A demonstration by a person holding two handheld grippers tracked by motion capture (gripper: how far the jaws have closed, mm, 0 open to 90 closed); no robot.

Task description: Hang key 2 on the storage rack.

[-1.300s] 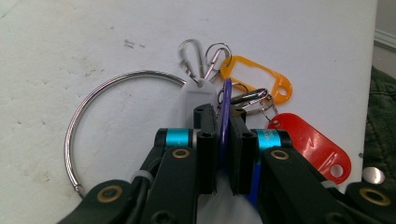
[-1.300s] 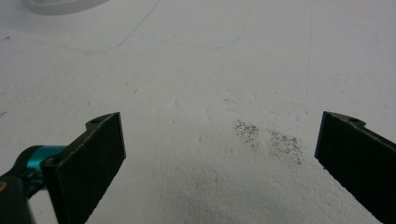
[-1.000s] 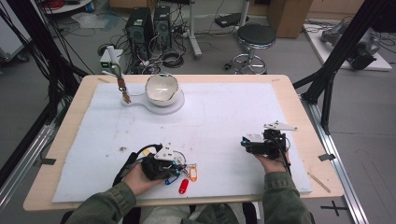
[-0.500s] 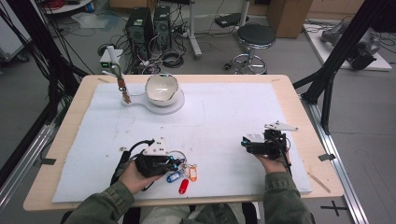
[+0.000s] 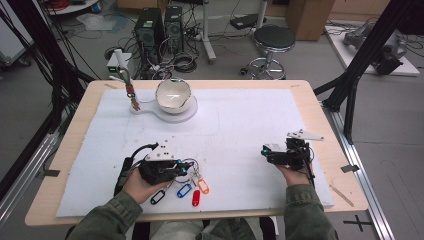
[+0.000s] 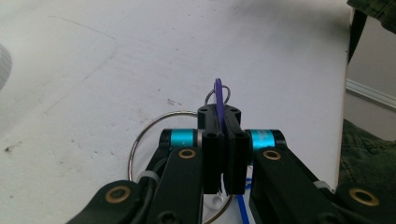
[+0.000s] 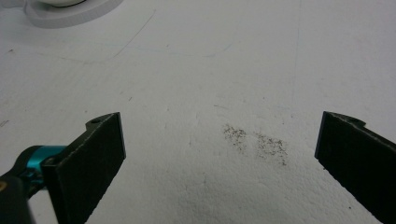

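My left claw sits at about seven o'clock on the worktop, close to the near edge, and it is clenched on a purple key tag. In the left gripper view the tag stands on edge between the two black jaws, which press against it from both sides, and its top pokes out above them with a small wire loop beside it. A big metal key ring curves out to the nine o'clock side of the jaws over the white sheet that covers most of the worktop.

From the high view the rest of the bunch fans out just off the tip of that claw toward five o'clock: a black tag, a blue tag, a red tag and an orange tag, all lying on the sheet near my left hand. I cannot tell whether the ring is clear of the sheet or touching it.

My right claw is at about four o'clock on the worktop, well apart from the keys, and it is released: in the right gripper view its jaws stand wide with only bare sheet and a grey smudge between them.

Far across at eleven o'clock a white bowl rests tilted on a white stand, with a small upright holder just to its nine o'clock side.
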